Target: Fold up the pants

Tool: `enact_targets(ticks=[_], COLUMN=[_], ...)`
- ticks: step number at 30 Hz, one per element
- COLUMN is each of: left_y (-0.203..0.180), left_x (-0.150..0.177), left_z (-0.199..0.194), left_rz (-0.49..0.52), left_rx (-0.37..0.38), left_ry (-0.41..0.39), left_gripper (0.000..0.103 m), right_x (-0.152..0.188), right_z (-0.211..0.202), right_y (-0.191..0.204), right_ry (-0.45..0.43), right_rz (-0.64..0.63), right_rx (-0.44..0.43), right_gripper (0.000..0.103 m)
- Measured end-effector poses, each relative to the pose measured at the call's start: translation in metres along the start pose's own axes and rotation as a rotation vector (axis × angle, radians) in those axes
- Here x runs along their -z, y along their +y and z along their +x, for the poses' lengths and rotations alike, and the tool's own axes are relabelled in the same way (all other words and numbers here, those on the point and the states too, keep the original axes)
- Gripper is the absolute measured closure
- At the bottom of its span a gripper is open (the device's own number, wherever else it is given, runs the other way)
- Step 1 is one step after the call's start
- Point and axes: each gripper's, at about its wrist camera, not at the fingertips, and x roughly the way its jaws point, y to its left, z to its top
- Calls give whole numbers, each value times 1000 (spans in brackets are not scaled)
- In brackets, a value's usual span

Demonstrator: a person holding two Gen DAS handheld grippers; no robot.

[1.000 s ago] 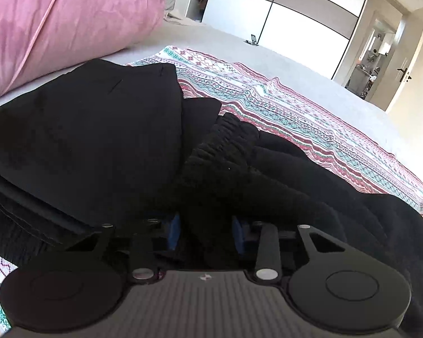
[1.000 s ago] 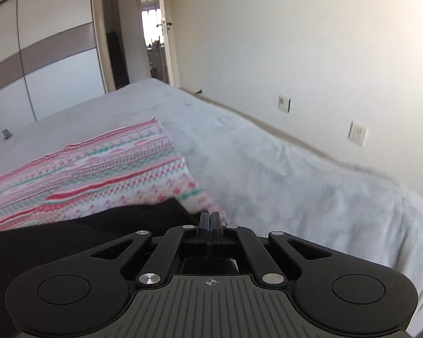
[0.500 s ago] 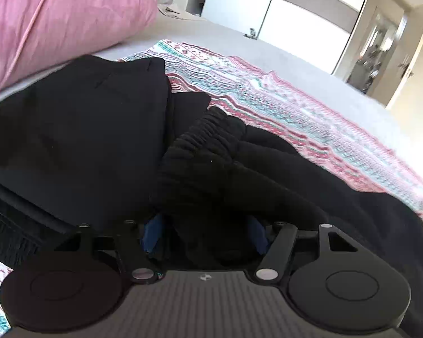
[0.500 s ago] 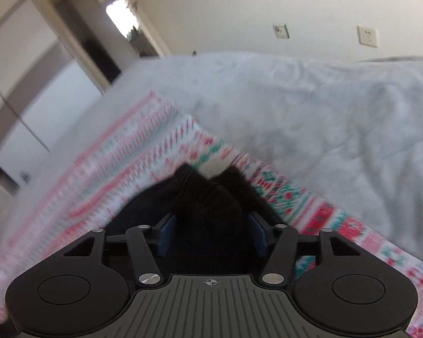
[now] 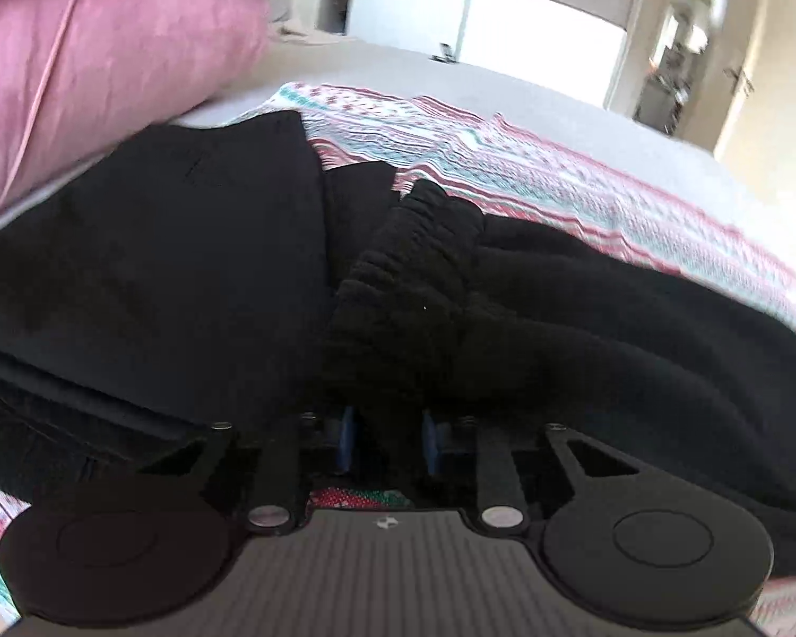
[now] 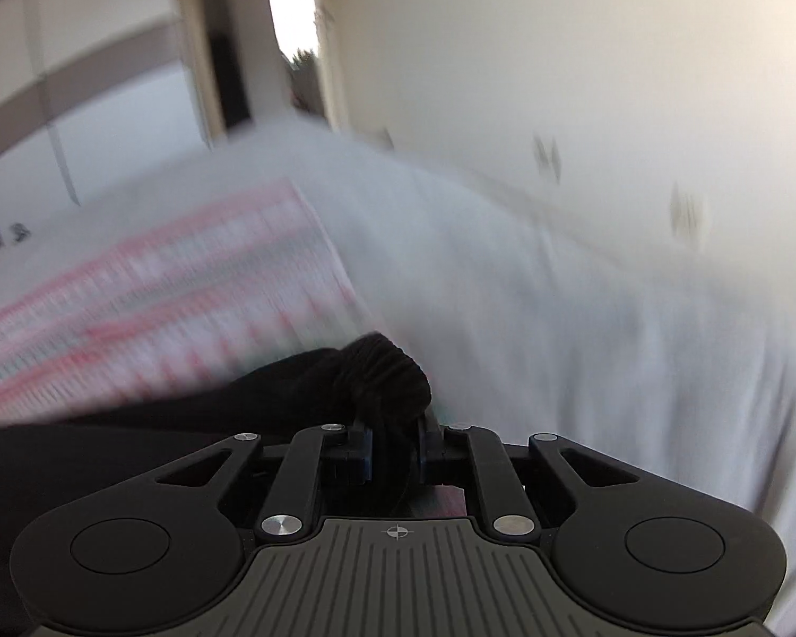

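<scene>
Both grippers [image 5: 388,443] [image 6: 395,451] clamp pants [image 5: 504,318].

No readable text, label, brand or number in either view. Only marks: a small white emblem on the left gripper [image 5: 387,440] housing, top centre of the ribbed plate, too small to make out; a small crosshair sign at the same spot on the right gripper [image 6: 395,448] housing. Right view is motion-blurred; the wall plates there carry nothing legible.
</scene>
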Motion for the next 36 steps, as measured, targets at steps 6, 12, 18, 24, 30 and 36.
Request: enact_targets(ticks=[6, 12, 18, 24, 30, 36], left_y=[6, 6, 25, 36, 45, 29], left_x=[-4, 20, 25, 15, 8, -3], left_z=[-1, -14, -23, -20, -19, -21], left_rz=[0, -10, -149, -314, -460, -408], left_rx=[50, 146, 227, 279, 296, 277], left_ry=[29, 76, 87, 102, 84, 80], left_gripper=[67, 43, 34, 31, 31, 32], right_x=[21, 3, -13, -20, 11, 35], right_z=[0, -16, -35, -40, -11, 24], right_y=[0, 2, 77, 179, 293, 360], right_ry=[-35, -70, -175, -237, -109, 0], right_rz=[-19, -75, -273, -350, -560, -687], right_rx=[-6, 134, 55, -159, -418, -504], right_gripper=[85, 18, 18, 18, 32, 32])
